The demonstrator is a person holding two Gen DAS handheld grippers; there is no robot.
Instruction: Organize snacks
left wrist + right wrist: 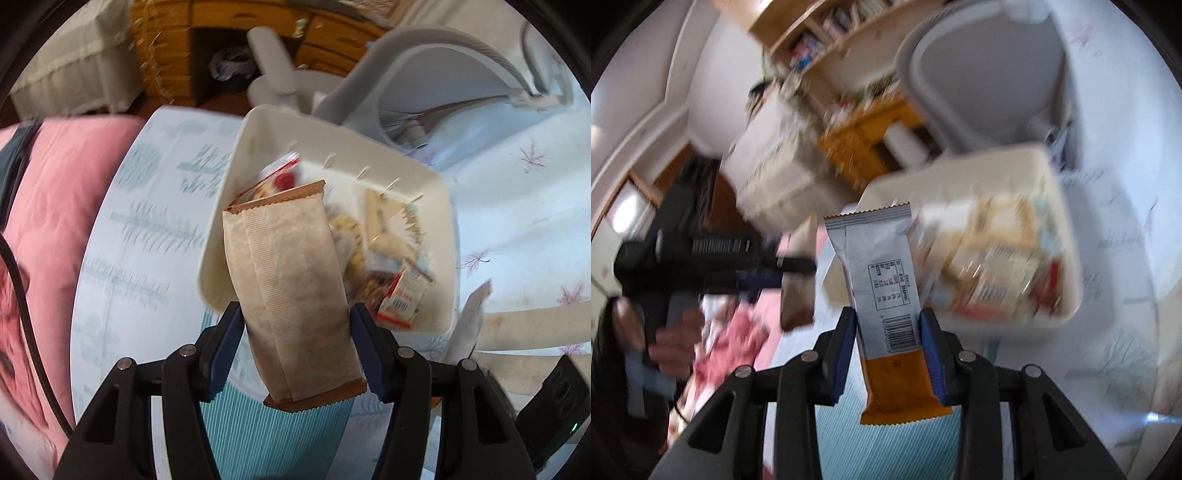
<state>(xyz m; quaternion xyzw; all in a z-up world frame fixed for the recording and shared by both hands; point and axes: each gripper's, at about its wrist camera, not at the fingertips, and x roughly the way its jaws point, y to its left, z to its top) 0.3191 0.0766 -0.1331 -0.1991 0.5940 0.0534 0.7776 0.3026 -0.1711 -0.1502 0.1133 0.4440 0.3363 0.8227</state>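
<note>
My left gripper is shut on a tan paper-look snack packet with brown crimped ends, held above the near left corner of a white bin. The bin holds several wrapped snacks. My right gripper is shut on a silver and orange snack bar, barcode side up, in front of the same white bin. In the right wrist view the left gripper shows at the left, blurred, with its tan packet hanging from it.
The bin sits on a pale tree-print cloth with a teal striped mat below the grippers. A pink quilt lies left. A grey chair and a wooden desk stand behind. A person's hand grips the left tool.
</note>
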